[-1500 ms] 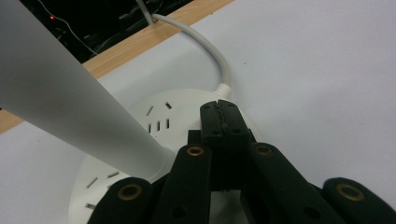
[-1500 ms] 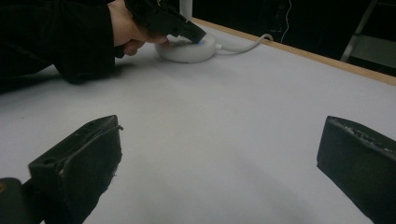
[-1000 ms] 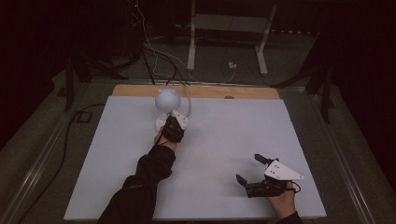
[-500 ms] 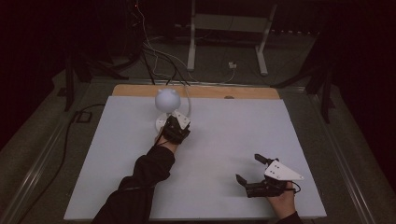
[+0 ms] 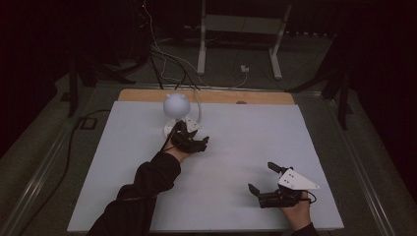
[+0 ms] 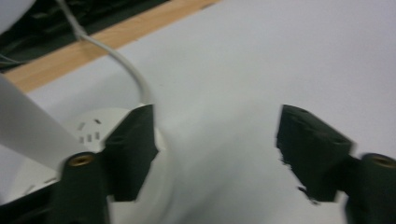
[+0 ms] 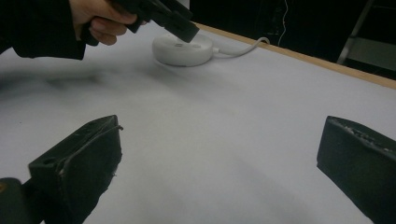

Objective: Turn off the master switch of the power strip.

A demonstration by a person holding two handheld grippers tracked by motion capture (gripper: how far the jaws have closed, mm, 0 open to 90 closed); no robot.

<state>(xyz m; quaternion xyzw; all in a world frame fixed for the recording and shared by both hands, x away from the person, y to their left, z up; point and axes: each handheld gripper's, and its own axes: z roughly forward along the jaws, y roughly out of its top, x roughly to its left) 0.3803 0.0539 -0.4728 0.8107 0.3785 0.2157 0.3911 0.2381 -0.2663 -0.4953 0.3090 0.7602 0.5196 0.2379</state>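
Lamp (image 5: 177,110) sits on the board (image 5: 246,147), far-left area, w/ its base (image 7: 183,49) near the back edge. Your left gripper (image 5: 193,141) is just in front of that base, above the board. Right gripper (image 5: 268,178) is near the front-right corner, well apart from the lamp. Cord (image 6: 119,60) runs from base toward the back edge.

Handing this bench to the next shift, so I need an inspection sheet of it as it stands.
Surface: white board on a wooden table, bare apart from the lamp.
Job's things: white lamp, round head over a round base, upright near the far edge.
Clutter: nothing seen.
Grippers: left tongs by the base, jaws just opened, nothing between them; right tongs open, empty, near the front edge.
Cables: white lamp cord runs off the far edge.
Surroundings: dark floor, loose wires, a metal stand behind.
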